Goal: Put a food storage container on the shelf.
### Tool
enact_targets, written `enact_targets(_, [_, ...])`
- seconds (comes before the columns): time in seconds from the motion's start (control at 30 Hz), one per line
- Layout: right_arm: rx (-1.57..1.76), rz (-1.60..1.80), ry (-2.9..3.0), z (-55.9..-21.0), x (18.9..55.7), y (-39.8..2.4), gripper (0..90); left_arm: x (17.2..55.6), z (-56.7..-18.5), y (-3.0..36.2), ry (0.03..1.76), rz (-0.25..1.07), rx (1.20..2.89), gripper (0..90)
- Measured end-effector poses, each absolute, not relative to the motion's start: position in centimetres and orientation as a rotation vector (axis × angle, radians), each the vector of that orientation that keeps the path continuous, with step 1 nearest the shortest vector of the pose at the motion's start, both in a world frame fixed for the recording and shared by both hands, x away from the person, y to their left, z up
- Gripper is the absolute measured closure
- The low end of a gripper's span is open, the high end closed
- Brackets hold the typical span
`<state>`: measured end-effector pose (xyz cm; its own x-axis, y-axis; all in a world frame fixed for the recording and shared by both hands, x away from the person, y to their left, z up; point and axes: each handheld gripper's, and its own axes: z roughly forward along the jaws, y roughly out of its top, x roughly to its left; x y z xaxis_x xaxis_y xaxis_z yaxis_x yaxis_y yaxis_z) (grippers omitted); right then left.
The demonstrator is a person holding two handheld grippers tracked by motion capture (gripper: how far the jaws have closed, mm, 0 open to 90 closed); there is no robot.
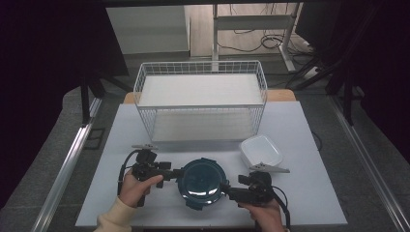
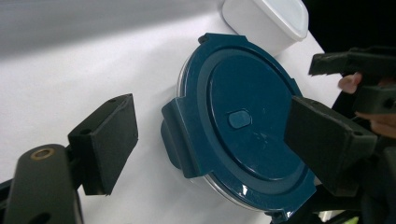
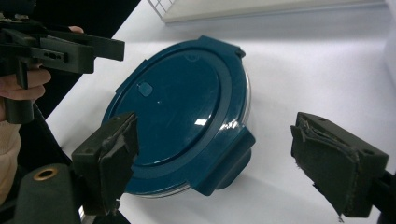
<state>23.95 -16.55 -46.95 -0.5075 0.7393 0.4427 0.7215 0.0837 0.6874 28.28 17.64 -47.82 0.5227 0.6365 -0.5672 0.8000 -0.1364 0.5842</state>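
A round container with a dark blue lid (image 1: 202, 182) sits on the white worktop (image 1: 300, 145) near the person's edge, roughly midway between the two hands. In the high view the left claw (image 1: 180, 172) reaches in from the left and meets the lid's left rim, while the right claw (image 1: 224, 188) comes in from the lower right and meets the rim on that side. The left gripper view shows the left claw (image 2: 210, 144) spread wide, its two black pads straddling the lid (image 2: 243, 126): one pad hangs over bare worktop just beside a latch tab (image 2: 180, 140), the other overlaps the lid's far side in the picture; whether either pad touches cannot be told. The right gripper view shows the right claw (image 3: 219, 163) likewise spread, one worn pad in front of the lid's (image 3: 182, 112) near edge and the other apart over the worktop, with a latch tab (image 3: 229, 163) lying between them. A clear rim of the container shows under the lid. Behind and to the right of the container stands a white tub (image 1: 261, 151), and farther back a white wire basket (image 1: 200, 99) rests on the worktop.
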Motion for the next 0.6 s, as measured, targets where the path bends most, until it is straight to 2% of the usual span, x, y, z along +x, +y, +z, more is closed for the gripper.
enact_targets(0.33, [1.687,1.468,2.287,-48.9,23.6,-14.9,13.5,29.0,-49.8,16.7,1.193,-0.368,1.828,16.1])
enact_targets(0.6, [1.770,1.471,2.276,-49.9,23.7,-14.1,11.2,29.2,-50.5,15.9,1.194,-0.409,1.846,15.6])
